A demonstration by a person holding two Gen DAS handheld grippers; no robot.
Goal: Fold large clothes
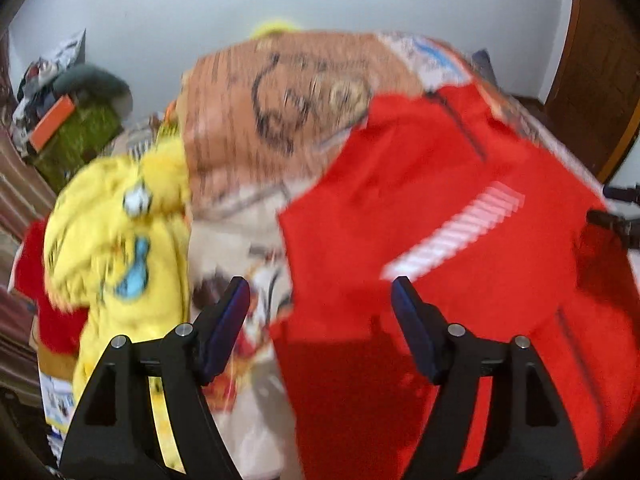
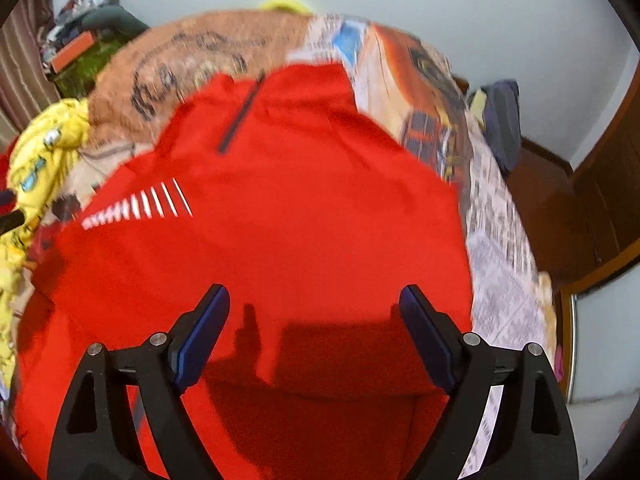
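The red garment (image 2: 280, 208) lies spread flat on the bed (image 2: 500, 220) — folds seemingly unfinished — both grippers' jaws apart, holding nothing.

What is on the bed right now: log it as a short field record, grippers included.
surface: bed with cartoon-print bedspread
main garment: red jacket spread flat, dark zip at the top, white stripes on one side
other clothing: yellow garment crumpled beside the red jacket
left gripper: open, holding nothing
right gripper: open above the red jacket, holding nothing
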